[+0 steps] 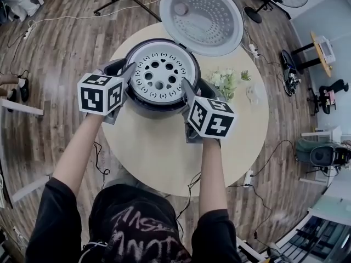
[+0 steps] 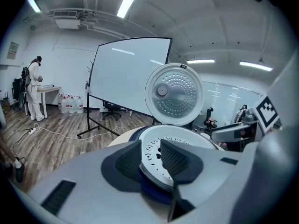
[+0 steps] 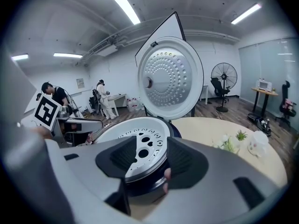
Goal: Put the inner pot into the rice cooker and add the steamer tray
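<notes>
Looks all but finished. Shows the steamer tray (image 1: 159,73) lying flat in the mouth of the rice cooker (image 1: 147,107), at 12 o'clock on the surface (image 1: 164,158), with the lid (image 1: 203,16) swung up and open at 1 o'clock. Cannot see the inner pot, hidden under the tray if present; seems already in, going by the tray's level seat. Finds the left gripper (image 2: 152,160) at 9 o'clock of the tray and the right gripper (image 3: 150,157) at 4 o'clock, each with jaws straddling the tray's rim. Reads the right jaws as released, standing wide with clear gaps to the rim. Reads the left jaws as narrower yet also let go, pads near the rim but seemingly not pressing. Leaves, on this reading, only drawing both grippers clear of the cooker.

Rests everything on a round, pale surface, shared with a sprig of white flowers (image 1: 225,81) at 3 o'clock of the cooker and a little pale object (image 1: 252,95) just past it. Takes in a wood-plank floor (image 1: 60,53) strewn with cables (image 1: 49,18), a whiteboard (image 2: 126,76) on a stand, a standing fan (image 3: 224,78), water bottles (image 2: 70,105) against the far wall, and a person (image 2: 33,90) in white at a desk, at 9 o'clock in the left gripper view.
</notes>
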